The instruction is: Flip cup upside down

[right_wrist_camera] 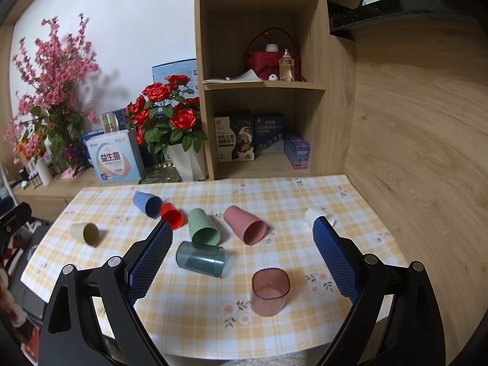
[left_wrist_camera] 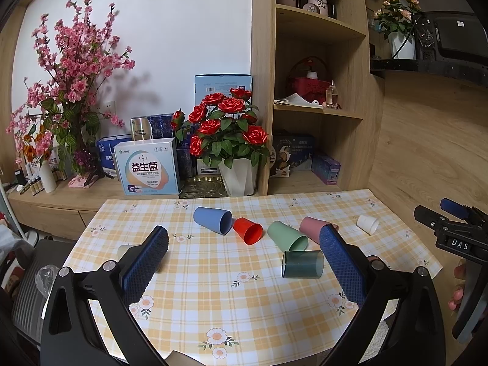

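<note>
Wood-grain panelling and a pale shelf unit back the scene in the left wrist view, with a checked yellow-and-white tablecloth, printed with small flowers, spread smooth over the table. On it lie several tapered plastic cups on their sides: a matte blue cup, a glossy red cup just beside it, a matte green cup, a pink cup partly hidden behind a pad, and a translucent smoky teal cup, straight-walled, near the green one. A small white cup lies further right. A faceted white pot of red roses stands behind the table. The left gripper hangs above the cloth with its jaws spread wide and nothing between its blue, diamond-textured pads. The right gripper shows at the right edge as black hardware with a blue pad; how far it is parted I cannot tell from here.

From the right wrist view, the same cloth carries a beige cup on its side at the left, then blue, red, green, pink and teal cups, all tipped over. A translucent pink tumbler with rounded-square walls stands upright, mouth up, nearest the camera. The right gripper hovers wide open and empty, tumbler lying between and below its pads, untouched.
</note>
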Available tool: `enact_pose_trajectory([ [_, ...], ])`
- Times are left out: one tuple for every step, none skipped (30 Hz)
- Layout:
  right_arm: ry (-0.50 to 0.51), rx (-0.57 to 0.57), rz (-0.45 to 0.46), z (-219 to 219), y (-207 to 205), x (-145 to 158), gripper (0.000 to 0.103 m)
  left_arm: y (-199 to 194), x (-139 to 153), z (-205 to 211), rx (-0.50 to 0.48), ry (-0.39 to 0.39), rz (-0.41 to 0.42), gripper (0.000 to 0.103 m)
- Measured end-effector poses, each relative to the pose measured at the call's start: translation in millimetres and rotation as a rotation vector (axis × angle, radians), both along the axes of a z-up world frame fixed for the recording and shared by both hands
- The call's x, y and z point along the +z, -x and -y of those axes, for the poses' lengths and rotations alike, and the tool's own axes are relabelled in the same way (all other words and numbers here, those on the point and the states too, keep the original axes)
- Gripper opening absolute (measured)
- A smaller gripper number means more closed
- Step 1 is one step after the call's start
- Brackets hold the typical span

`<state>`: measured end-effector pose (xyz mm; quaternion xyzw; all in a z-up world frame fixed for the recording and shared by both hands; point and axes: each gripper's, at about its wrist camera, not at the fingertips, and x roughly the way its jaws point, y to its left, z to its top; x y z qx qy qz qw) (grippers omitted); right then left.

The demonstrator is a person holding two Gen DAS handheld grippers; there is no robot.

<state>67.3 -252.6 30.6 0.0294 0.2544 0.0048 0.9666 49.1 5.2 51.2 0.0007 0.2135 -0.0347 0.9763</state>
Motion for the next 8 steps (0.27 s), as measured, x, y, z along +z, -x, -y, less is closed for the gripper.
enact_pose_trajectory([
  [0.001,0.000,0.000,0,0,0,0.090,0,0,0,0.000,0.000,-0.001,0.097],
  [0.000,0.000,0.000,0,0,0,0.090,-1,-1,0,0.000,-0.003,-0.003,0.097],
  [0.001,-0.001,0.002,1,-1,-1,0.090,-2,-1,2,0.004,-0.009,-0.005,0.097],
  [0.000,-0.005,0.002,1,-1,-1,0.090,-3,-2,2,0.008,-0.013,-0.006,0.097],
  [-0.003,-0.007,0.004,1,0,-1,0.090,-3,-2,2,0.011,-0.013,-0.006,0.097],
  [-0.010,-0.011,0.017,4,0,-2,0.090,-4,-3,1,0.011,-0.010,-0.007,0.097],
  [-0.016,-0.016,0.031,7,0,-4,0.090,-5,-4,0,0.010,-0.001,-0.007,0.097],
  [-0.018,-0.021,0.043,10,0,-6,0.090,-6,-6,-1,0.012,0.004,-0.005,0.097],
])
